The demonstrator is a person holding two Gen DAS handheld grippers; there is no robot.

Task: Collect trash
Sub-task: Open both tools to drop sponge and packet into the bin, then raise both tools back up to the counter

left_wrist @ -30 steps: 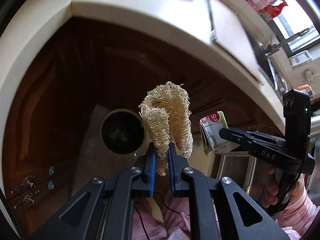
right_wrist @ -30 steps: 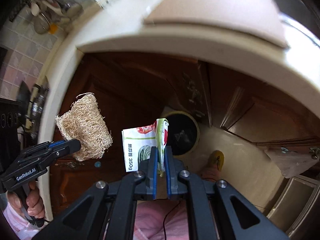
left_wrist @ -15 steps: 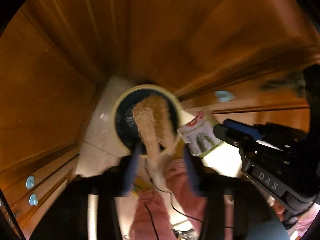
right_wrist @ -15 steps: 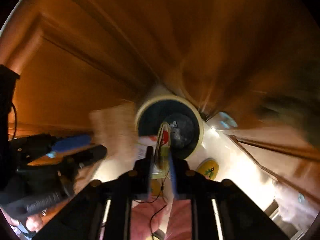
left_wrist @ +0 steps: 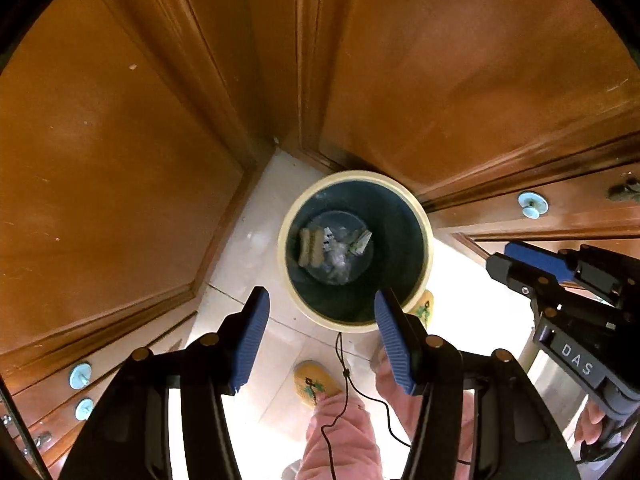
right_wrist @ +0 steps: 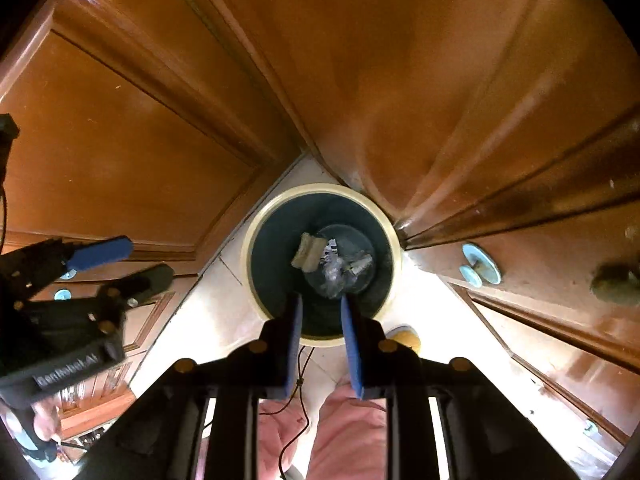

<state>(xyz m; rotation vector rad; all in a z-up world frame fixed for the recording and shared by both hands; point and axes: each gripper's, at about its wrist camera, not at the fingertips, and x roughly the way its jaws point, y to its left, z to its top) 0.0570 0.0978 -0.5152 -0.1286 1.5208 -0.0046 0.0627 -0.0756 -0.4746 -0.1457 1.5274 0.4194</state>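
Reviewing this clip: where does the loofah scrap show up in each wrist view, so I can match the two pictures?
Left wrist: loofah scrap lies at the bin's bottom, left of centre.
Right wrist: loofah scrap lies at the bin's bottom, upper left.
Shared landmark: the bin's cream rim.

Brown wooden cabinet doors (left_wrist: pixel 120 160) meet over pale floor tiles (left_wrist: pixel 248 248).

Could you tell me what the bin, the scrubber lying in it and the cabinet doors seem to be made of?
The bin looks like smooth plastic: cream rim, dark matte inside.
The scrubber appears to be loofah or similar plant fibre: tan, coarse and fibrous, though small here.
The cabinet doors seem varnished wood: orange-brown, glossy, with moulded panels; veneer cannot be ruled out.
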